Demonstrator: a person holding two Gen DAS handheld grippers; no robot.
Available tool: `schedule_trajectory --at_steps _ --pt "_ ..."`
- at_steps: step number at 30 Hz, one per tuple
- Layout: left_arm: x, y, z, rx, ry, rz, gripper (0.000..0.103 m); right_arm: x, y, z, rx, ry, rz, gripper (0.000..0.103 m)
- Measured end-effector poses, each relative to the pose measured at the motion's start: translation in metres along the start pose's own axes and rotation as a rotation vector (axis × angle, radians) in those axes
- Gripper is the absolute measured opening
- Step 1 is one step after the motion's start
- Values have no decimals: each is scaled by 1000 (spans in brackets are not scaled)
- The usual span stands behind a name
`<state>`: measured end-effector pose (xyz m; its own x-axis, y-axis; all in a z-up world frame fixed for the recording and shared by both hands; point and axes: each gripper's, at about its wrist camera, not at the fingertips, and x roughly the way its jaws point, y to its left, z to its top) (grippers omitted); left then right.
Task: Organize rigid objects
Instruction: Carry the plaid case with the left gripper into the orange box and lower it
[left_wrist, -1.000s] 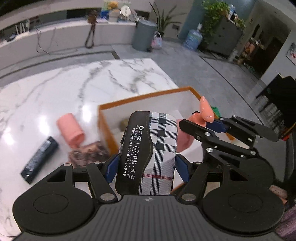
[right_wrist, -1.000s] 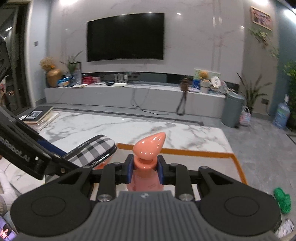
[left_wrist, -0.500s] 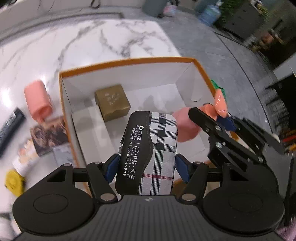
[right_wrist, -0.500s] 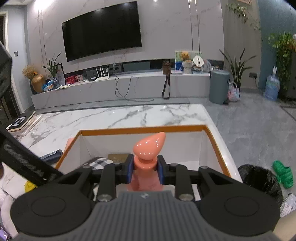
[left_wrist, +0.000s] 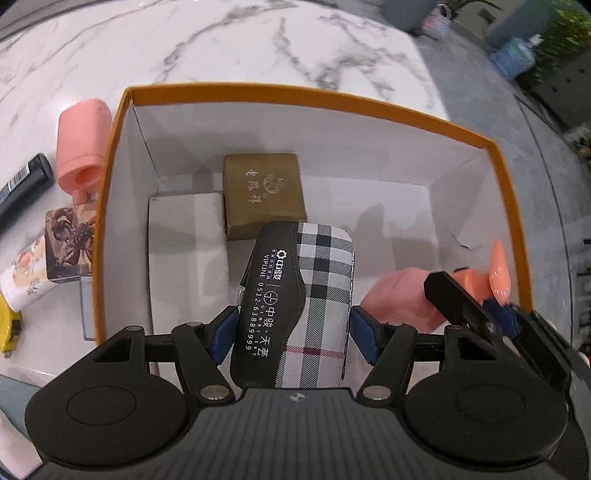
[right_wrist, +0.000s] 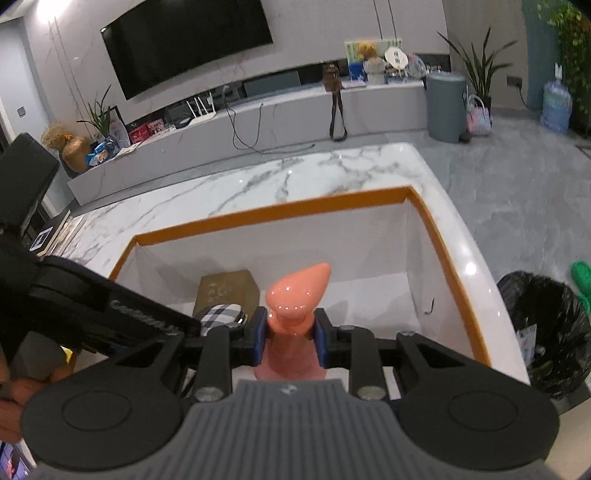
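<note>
In the left wrist view, going from the left edge: a yellow tape measure (left_wrist: 9, 334) at the lower left, a floral tube (left_wrist: 24, 275) above it, a black tube (left_wrist: 22, 184) higher still, and a picture-printed box (left_wrist: 68, 245) beside them, all on the marble counter (left_wrist: 221, 44). A pink cylinder (left_wrist: 83, 146) lies in the upper left, just outside the orange-rimmed box (left_wrist: 314, 96). Inside that white box, a gold box (left_wrist: 264, 195) sits centre-left on the floor. Low in the centre, the left hand-held gripper (left_wrist: 291, 328) clamps a plaid glasses case (left_wrist: 299, 306) by its sides, over the box's interior. At the right, the right hand-held gripper (left_wrist: 495, 306) grips a pink bottle (left_wrist: 402, 299) near the box's right wall.

In the right wrist view, the left hand-held gripper (right_wrist: 221, 325) crosses the lower left with the plaid glasses case (right_wrist: 218, 314) at its tip. In the centre, the right hand-held gripper (right_wrist: 291, 338) is narrowly closed on the pink bottle (right_wrist: 295, 295) at its neck, over the orange-rimmed box (right_wrist: 277, 214).
</note>
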<state>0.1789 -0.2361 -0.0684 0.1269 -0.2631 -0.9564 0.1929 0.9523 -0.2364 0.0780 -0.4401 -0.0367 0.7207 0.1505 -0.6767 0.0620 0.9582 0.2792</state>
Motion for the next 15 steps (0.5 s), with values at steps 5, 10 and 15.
schedule_trajectory --at_steps 5,10,15 --pt "15 -5 5 -26 39 48 75 5 -7 -4 50 20 17 25" --pt "29 -9 9 -72 50 92 55 10 -9 -5 54 48 31 25" --pt "30 -8 11 -60 58 89 57 12 -8 -5 42 61 36 25"
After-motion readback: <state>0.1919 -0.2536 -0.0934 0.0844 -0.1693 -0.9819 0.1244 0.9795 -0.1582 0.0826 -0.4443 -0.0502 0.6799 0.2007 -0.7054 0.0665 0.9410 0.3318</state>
